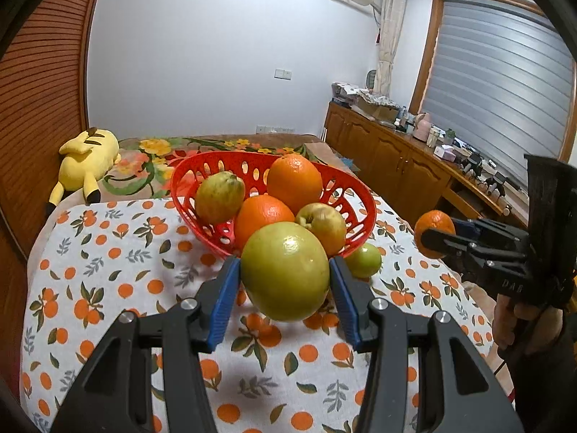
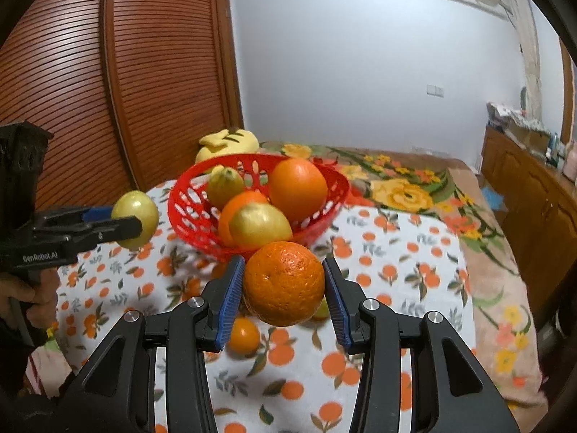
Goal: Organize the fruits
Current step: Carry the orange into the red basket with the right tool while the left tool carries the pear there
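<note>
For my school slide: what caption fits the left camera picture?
Left gripper holds a green fruit before the red basket.

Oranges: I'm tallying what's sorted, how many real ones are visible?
4. In the red basket: the back orange and the front orange. The held orange is clamped in the right claw. The small orange lies on the tablecloth below it. Others may be hidden.
</note>
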